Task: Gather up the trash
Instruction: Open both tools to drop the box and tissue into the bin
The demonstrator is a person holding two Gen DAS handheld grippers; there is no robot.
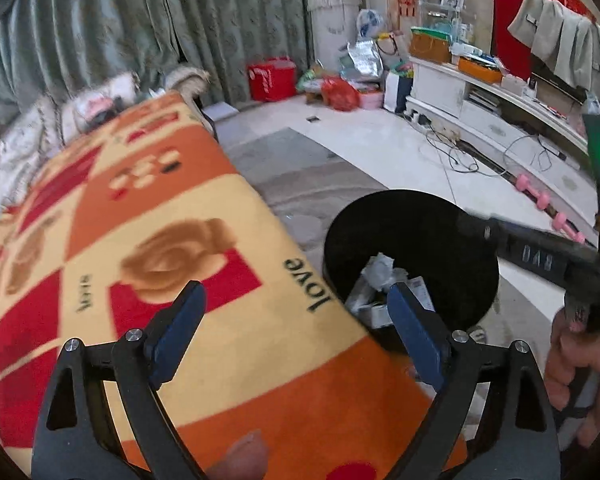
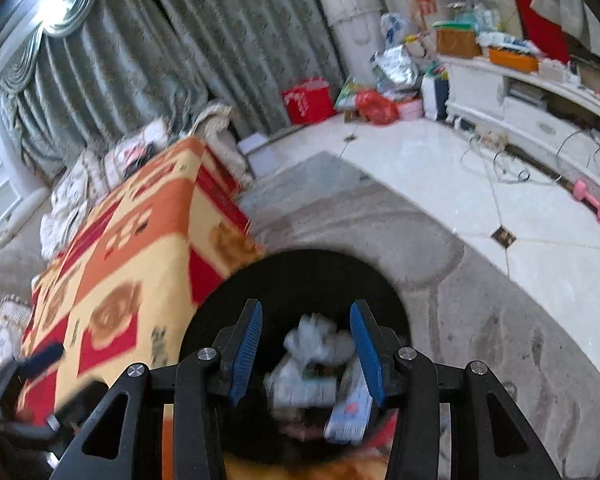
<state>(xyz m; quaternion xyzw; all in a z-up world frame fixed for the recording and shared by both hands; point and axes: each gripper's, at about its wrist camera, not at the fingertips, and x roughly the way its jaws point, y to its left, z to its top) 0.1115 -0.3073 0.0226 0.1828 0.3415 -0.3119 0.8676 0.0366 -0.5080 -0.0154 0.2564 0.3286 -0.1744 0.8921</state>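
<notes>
A black round trash bin (image 1: 440, 240) stands on the floor beside a blanket-covered table (image 1: 160, 240). It holds crumpled white paper and packaging (image 1: 380, 272). My left gripper (image 1: 296, 320) is open and empty above the blanket's edge, next to the bin. My right gripper (image 2: 306, 344) is open and empty directly over the bin (image 2: 300, 276), with the trash (image 2: 316, 364) seen between its fingers. The right gripper also shows in the left wrist view (image 1: 548, 252), reaching over the bin from the right.
An orange, red and yellow blanket (image 2: 132, 280) covers the table. A grey rug (image 2: 480, 320) lies under the bin. A white TV cabinet (image 1: 500, 120) with cables and pink dumbbells (image 1: 548, 204) runs along the right. Bags and a red box (image 1: 272, 78) sit by the curtains.
</notes>
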